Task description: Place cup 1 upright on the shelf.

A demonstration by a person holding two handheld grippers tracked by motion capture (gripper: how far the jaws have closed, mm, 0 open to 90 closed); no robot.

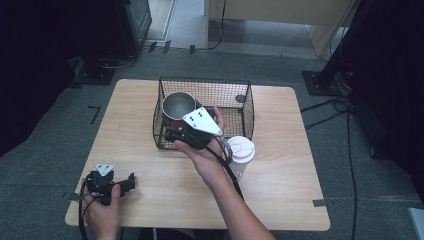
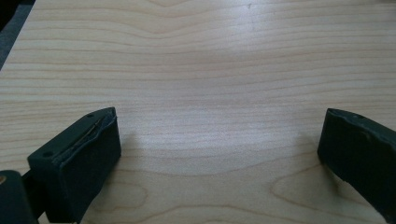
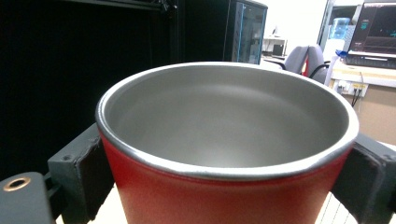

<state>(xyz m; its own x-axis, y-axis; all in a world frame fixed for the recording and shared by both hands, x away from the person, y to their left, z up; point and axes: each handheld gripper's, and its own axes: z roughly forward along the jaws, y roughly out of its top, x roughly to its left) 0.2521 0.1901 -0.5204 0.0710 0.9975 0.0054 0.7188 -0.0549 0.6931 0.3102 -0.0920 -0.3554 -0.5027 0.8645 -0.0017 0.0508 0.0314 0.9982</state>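
A lab or office — monitors [image 3: 377, 28] and an office chair [image 3: 303, 58] behind, cables [image 1: 327, 107] across grey carpet [image 1: 280, 62].

Grey carpet floor [image 1: 45, 125], wooden table [image 1: 280, 190]

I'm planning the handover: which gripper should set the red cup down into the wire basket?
Right. The right gripper already clamps the red cup over the wire basket. The left gripper rests open on the table, away from both.

No legible text, label or number for us on anything in view, monitor included.
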